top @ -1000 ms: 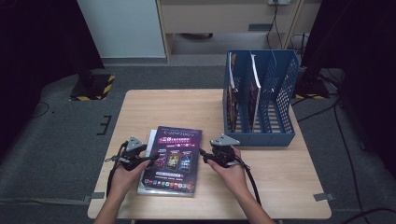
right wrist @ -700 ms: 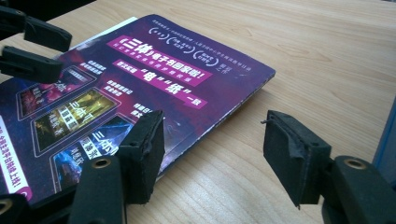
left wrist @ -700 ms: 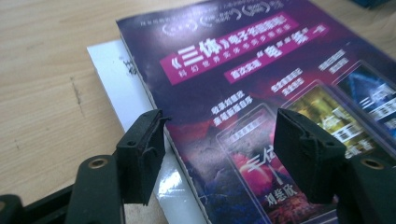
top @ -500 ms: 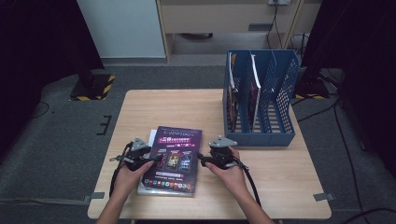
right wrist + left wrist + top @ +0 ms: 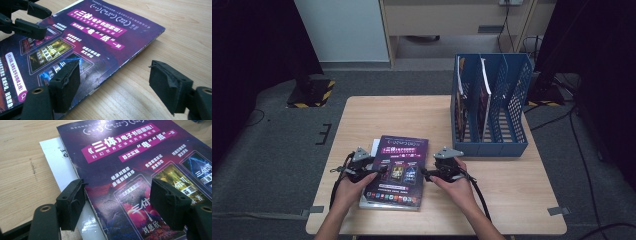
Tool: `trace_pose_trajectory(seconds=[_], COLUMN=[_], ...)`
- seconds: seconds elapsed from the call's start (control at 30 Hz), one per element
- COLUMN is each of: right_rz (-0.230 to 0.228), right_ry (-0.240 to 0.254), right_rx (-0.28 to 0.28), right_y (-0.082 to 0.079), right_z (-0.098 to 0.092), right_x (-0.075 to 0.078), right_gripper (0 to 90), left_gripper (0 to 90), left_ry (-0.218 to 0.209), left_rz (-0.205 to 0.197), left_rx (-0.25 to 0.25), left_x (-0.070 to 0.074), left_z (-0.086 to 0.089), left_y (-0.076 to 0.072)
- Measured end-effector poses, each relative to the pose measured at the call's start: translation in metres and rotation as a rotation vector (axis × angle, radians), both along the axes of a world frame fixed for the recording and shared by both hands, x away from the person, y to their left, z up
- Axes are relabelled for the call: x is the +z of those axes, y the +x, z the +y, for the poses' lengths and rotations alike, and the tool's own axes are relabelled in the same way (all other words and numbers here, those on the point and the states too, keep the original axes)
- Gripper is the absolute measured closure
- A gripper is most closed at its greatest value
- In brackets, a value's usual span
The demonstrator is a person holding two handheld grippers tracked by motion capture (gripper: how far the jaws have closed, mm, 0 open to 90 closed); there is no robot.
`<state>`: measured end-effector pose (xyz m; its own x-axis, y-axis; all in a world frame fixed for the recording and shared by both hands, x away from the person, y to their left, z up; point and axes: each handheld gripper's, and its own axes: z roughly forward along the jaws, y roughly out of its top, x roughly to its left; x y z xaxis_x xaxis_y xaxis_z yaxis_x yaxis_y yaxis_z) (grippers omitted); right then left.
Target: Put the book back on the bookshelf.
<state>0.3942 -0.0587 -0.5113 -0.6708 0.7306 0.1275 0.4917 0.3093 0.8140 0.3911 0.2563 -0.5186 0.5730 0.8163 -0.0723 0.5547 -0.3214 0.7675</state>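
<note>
Your left gripper (image 5: 117, 202) gapes astride the purple magazine's (image 5: 398, 167) left edge; your right gripper (image 5: 115, 85), jaws just widening, straddles its right edge.

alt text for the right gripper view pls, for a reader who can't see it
The right tongs stand open, straddling the near edge of a purple magazine lying flat on a wooden table, one pad over the cover and the other over bare wood. At the upper left, the left tongs reach over the magazine's far side.
</note>
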Motion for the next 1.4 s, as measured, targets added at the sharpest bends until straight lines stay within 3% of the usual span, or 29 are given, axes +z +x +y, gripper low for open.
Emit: trace_pose_trajectory(seconds=[0.47,0.63,0.77,0.93,0.97,1.03,1.1,1.27,1.4], right_rz=[0.077,0.129,0.135,0.137,0.157,0.143,0.155,0.152,0.185], right_ry=[0.050,0.055,0.069,0.043,0.046,0.038,0.058,0.055,0.053], right_rx=[0.030,0.045,0.056,0.068,0.062,0.073,0.067,0.064,0.061], right_y=[0.010,0.015,0.016,0.019,0.020,0.022,0.025,0.030,0.032], right_z=[0.004,0.006,0.008,0.009,0.009,0.010,0.011,0.015,0.016], right_x=[-0.008,-0.017,-0.017,-0.017,-0.017,-0.017,-0.016,-0.019,-0.022], right_gripper=[15.2,12.1,11.3,11.3,11.4,11.4,11.4,10.9,11.3], left_gripper=[28.1,27.8,27.7,27.5,27.5,27.5,27.4,27.5,27.5], left_ry=[0.016,0.016,0.010,0.007,0.007,0.006,0.005,0.004,0.004], left_rz=[-0.013,-0.012,-0.015,-0.013,-0.014,-0.014,-0.014,-0.017,-0.017], left_rx=[-0.022,-0.013,-0.012,-0.012,-0.011,-0.011,-0.011,-0.011,-0.012], left_x=[0.000,0.000,-0.001,-0.001,-0.001,-0.001,-0.001,-0.001,-0.002], left_z=[-0.007,-0.008,-0.008,-0.007,-0.007,-0.007,-0.007,-0.007,-0.007], left_y=[0.001,0.000,0.000,0.000,0.000,0.000,0.000,0.000,0.000])
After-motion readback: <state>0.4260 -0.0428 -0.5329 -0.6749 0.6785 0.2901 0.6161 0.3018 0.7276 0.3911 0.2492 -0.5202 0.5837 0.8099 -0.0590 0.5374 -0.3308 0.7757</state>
